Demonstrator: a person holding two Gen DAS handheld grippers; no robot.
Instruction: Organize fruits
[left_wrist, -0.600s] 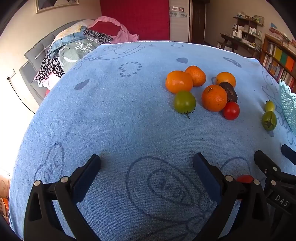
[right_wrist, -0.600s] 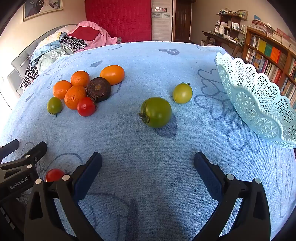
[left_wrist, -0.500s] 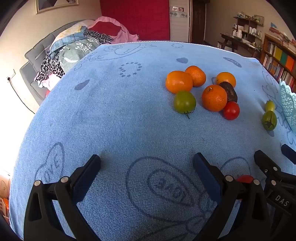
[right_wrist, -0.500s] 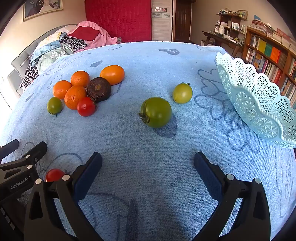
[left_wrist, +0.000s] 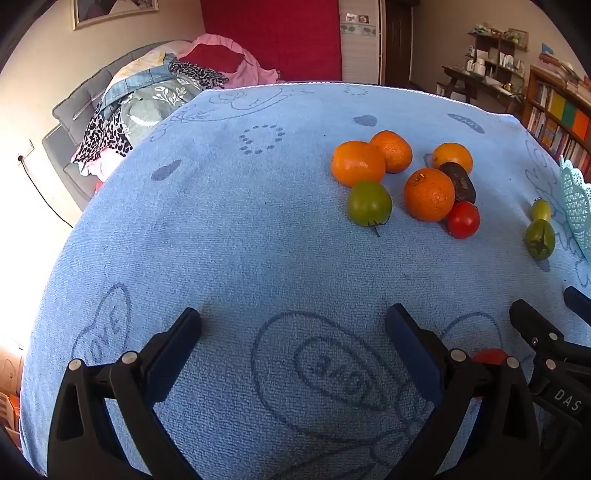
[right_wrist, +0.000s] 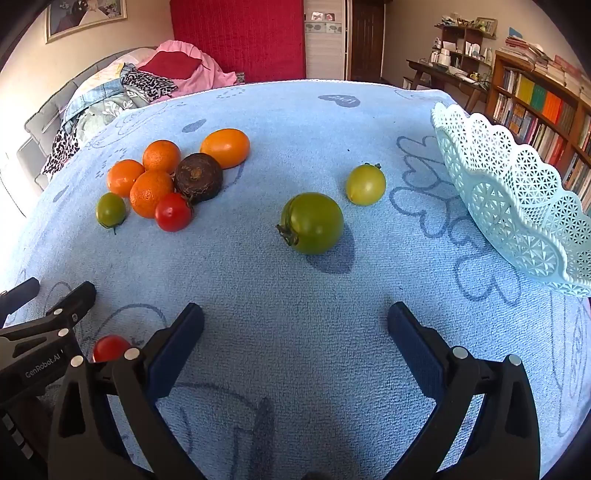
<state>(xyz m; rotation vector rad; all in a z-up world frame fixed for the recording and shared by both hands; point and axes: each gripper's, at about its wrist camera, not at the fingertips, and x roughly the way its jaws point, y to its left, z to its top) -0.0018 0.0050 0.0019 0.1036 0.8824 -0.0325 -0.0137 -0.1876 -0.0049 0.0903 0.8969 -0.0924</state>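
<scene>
A cluster of several oranges (right_wrist: 151, 192), a dark brown fruit (right_wrist: 198, 178), a red tomato (right_wrist: 173, 212) and a small green tomato (right_wrist: 110, 210) lies on the blue towel. A big green tomato (right_wrist: 312, 222) and a yellow-green tomato (right_wrist: 365, 184) lie nearer the white lace basket (right_wrist: 517, 206). A second red tomato (right_wrist: 109, 348) lies between the grippers. My right gripper (right_wrist: 295, 325) is open and empty, short of the big green tomato. My left gripper (left_wrist: 293, 325) is open and empty over bare towel; the cluster (left_wrist: 428, 194) lies ahead to its right.
The blue patterned towel (left_wrist: 221, 240) covers the table. A sofa with piled clothes (left_wrist: 147, 107) stands beyond the far left edge. Bookshelves (right_wrist: 535, 99) and a desk stand at the right. The left gripper's body (right_wrist: 40, 350) shows in the right wrist view.
</scene>
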